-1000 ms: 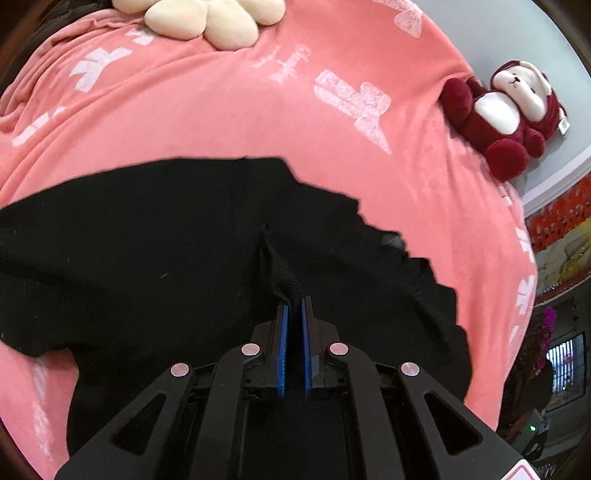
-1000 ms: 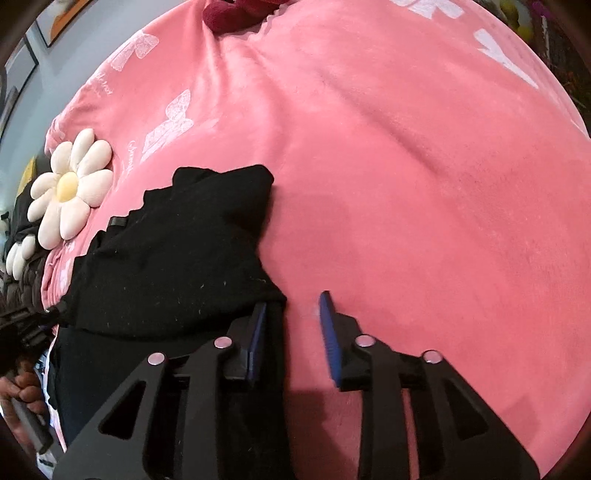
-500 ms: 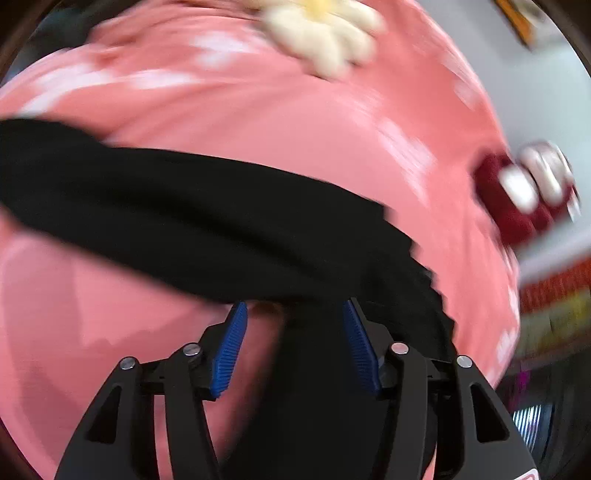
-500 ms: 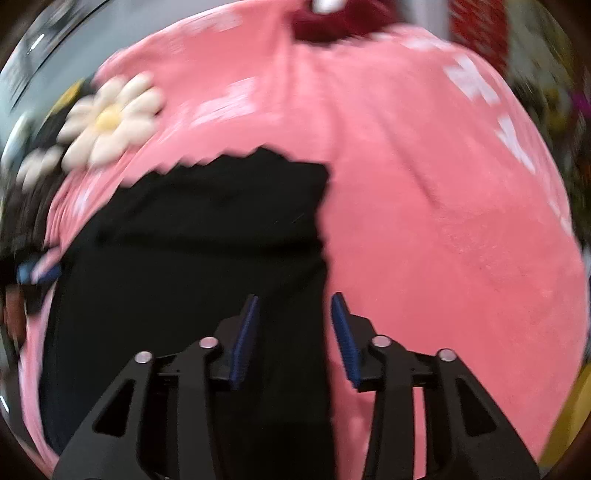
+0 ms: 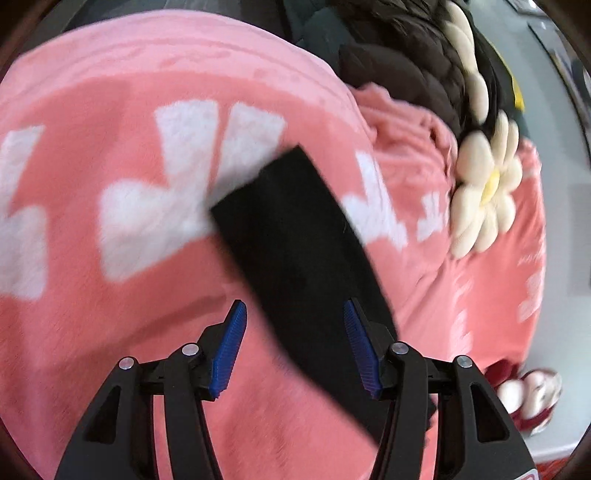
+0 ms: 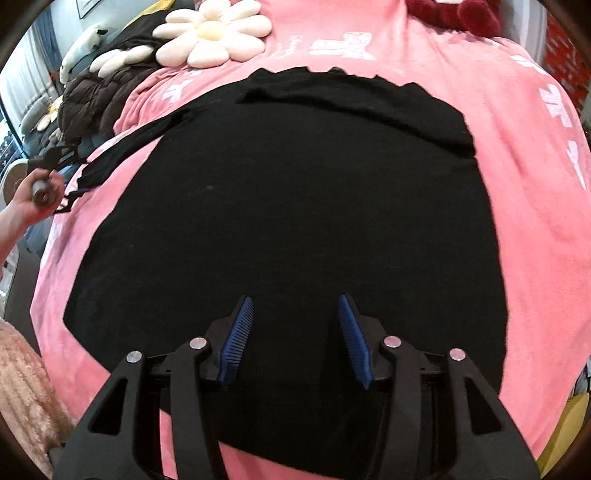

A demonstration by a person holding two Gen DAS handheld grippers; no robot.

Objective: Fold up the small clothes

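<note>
A black top (image 6: 295, 203) lies spread flat on the pink blanket (image 6: 535, 221), one long sleeve (image 6: 122, 147) stretched out to the left. My right gripper (image 6: 295, 339) hovers over the garment's near middle, its jaws opening with only flat cloth beneath them. In the left wrist view the sleeve (image 5: 295, 240) runs as a black strip across the blanket (image 5: 110, 314) and passes under my left gripper (image 5: 293, 343). Those jaws are closing but stand apart, and the pads are not pressing on the sleeve. From the right wrist view a hand (image 6: 22, 210) holds the left gripper at the sleeve's end.
A daisy-shaped cushion (image 6: 214, 33) (image 5: 487, 184) and a dark brown quilted jacket (image 6: 92, 99) (image 5: 406, 55) lie at the blanket's far left side. A red plush toy (image 5: 524, 398) (image 6: 454, 11) sits at the far edge. A beige fluffy fabric (image 6: 22, 387) is at the near left.
The left gripper let go of the pinched black cloth, opened and swung over to the outstretched sleeve. The right gripper moved from the garment's right edge to over its middle, jaws wider.
</note>
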